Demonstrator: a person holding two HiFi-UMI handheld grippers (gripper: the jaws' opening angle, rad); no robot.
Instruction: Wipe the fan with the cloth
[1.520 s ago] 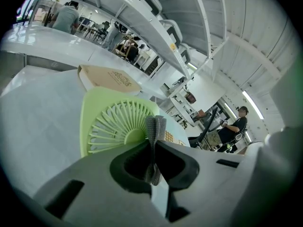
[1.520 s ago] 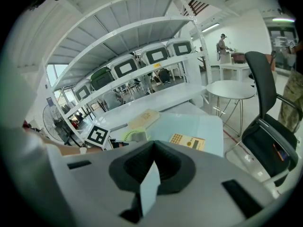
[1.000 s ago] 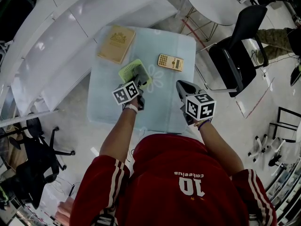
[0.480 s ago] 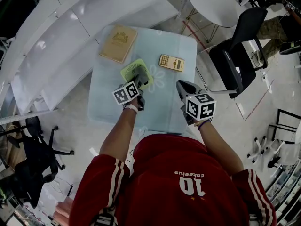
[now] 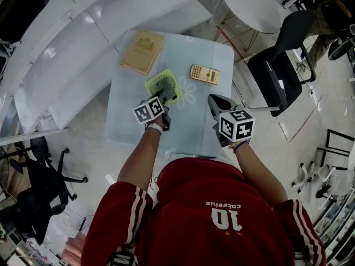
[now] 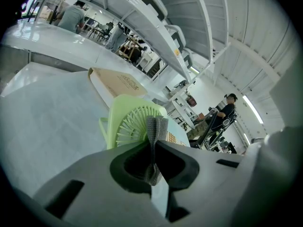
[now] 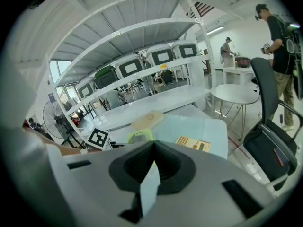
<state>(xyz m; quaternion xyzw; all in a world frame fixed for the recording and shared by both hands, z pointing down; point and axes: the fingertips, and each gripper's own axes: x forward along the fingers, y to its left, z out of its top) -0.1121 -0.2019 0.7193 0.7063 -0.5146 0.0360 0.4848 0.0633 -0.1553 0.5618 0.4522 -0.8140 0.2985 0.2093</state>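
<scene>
1. Left gripper view shows the left gripper (image 6: pixel 154 143) clamped narrow on a folded grey knitted cloth (image 6: pixel 156 126), whose edge sticks out past the tips.
2. The small light-green plastic fan (image 6: pixel 129 125) sits on the pale blue table (image 5: pixel 194 127), directly on the far side of those tips. Its round grille faces the cloth; I cannot tell whether they touch.
3. The left gripper is the nearer tool, so the wipe likely needs only a short forward push.
4. The right gripper (image 7: pixel 152 148) is closed on nothing, to the right of the fan and apart from it.
</scene>
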